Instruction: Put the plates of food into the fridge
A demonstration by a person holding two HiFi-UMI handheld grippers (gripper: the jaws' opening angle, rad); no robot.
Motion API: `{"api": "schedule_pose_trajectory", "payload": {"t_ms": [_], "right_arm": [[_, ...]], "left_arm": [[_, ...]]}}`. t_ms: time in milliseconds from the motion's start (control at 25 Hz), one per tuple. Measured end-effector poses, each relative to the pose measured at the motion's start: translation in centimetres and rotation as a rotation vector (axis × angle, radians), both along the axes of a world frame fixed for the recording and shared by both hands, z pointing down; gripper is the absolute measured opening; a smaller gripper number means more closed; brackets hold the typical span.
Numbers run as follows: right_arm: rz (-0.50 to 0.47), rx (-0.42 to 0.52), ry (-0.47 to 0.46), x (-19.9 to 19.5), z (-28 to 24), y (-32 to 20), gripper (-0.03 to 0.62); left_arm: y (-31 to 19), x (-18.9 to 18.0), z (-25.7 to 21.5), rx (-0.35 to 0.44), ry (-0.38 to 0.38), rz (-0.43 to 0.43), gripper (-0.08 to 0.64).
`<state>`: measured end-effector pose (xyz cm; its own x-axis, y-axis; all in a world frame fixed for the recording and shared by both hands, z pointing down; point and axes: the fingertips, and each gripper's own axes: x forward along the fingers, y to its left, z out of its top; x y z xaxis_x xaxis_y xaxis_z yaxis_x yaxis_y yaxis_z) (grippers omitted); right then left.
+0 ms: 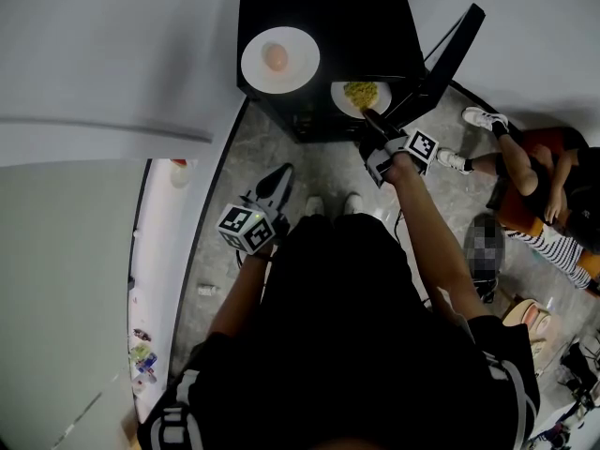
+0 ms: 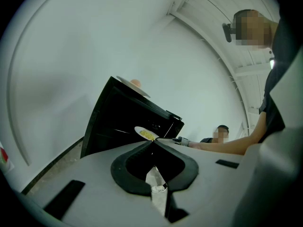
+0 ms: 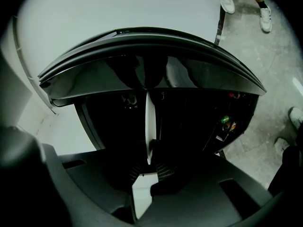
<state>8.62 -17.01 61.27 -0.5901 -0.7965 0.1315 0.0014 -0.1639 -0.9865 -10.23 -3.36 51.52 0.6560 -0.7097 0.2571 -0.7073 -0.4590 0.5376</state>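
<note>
A white plate with yellow food (image 1: pixel 360 95) is held at the mouth of the black fridge (image 1: pixel 375 26). My right gripper (image 1: pixel 373 120) is shut on its near rim. In the right gripper view the plate (image 3: pixel 149 122) shows edge-on between the jaws, in front of the dark fridge interior (image 3: pixel 189 112). A second white plate with a pale round food (image 1: pixel 279 59) rests on top of the fridge. My left gripper (image 1: pixel 281 174) hangs low to the left of the fridge, its jaws together on nothing. In the left gripper view the fridge (image 2: pixel 123 122) and the yellow-food plate (image 2: pixel 146 133) lie beyond the fingertips.
The fridge door (image 1: pixel 450 59) stands open to the right, and its shelf holds small items (image 3: pixel 227 122). A person sits on the floor at the right (image 1: pixel 534 186), shoes (image 1: pixel 483 117) near the door. A white counter (image 1: pixel 164 251) runs along the left.
</note>
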Motion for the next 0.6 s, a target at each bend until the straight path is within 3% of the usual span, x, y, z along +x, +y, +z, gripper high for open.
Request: {"api": "schedule_pose_trajectory", "payload": {"t_ms": [600], "right_arm": [[0.059, -0.018, -0.016, -0.4, 1.0, -2.1, 0.045]], "left_arm": [[-0.3, -0.5, 0.4, -0.017, -0.010, -0.006, 0.023]]}}
